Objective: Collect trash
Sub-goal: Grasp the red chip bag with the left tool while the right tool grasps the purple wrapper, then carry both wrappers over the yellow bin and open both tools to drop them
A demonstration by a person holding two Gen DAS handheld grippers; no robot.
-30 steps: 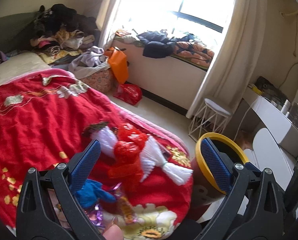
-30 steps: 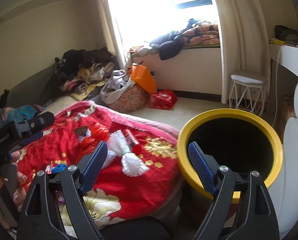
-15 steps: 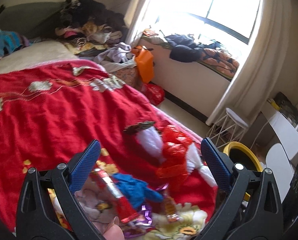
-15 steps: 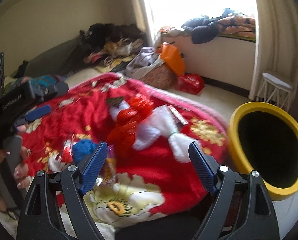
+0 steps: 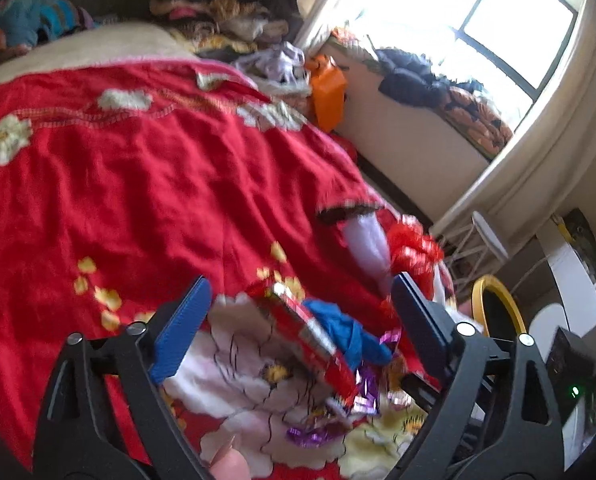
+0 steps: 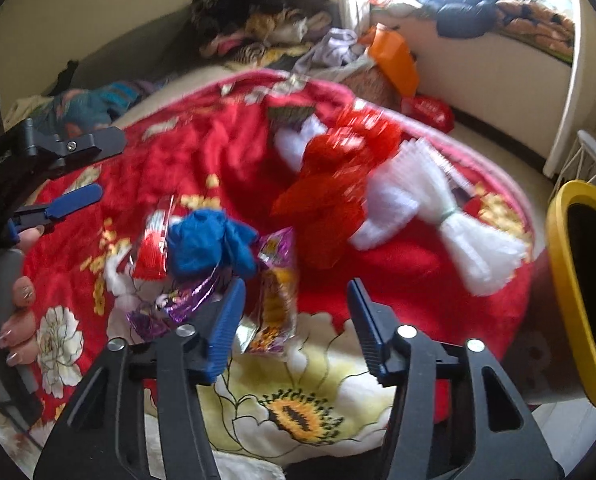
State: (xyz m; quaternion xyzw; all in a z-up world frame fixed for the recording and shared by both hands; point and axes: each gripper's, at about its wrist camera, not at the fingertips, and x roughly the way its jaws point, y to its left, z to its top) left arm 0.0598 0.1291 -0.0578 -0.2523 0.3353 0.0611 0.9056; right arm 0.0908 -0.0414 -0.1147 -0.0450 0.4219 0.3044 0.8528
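Observation:
Trash lies on a red flowered blanket point(image 6: 202, 152): a red snack packet point(image 6: 152, 246), a blue crumpled wad point(image 6: 208, 240), purple foil wrappers point(image 6: 186, 300), a yellow-purple snack wrapper point(image 6: 276, 304), red crinkled plastic point(image 6: 330, 184) and white foam netting point(image 6: 450, 220). My right gripper point(image 6: 294, 320) is open just above the yellow-purple wrapper. My left gripper point(image 5: 298, 320) is open over the red packet point(image 5: 306, 336) and blue wad point(image 5: 346, 332); it also shows at the left of the right wrist view point(image 6: 74, 196). A yellow-rimmed bin point(image 6: 578, 280) stands right of the bed.
Piled clothes point(image 6: 266, 20) lie at the bed's far side. An orange bag point(image 6: 394, 56) and a red bag point(image 6: 430, 112) sit on the floor by the window ledge. A white wire stool point(image 5: 482, 240) and white desk point(image 5: 574, 280) stand near the bin point(image 5: 494, 308).
Both grippers have swung left from the bin toward the bed and dropped closer to the trash. The right jaws have narrowed somewhat. Nothing has been gripped.

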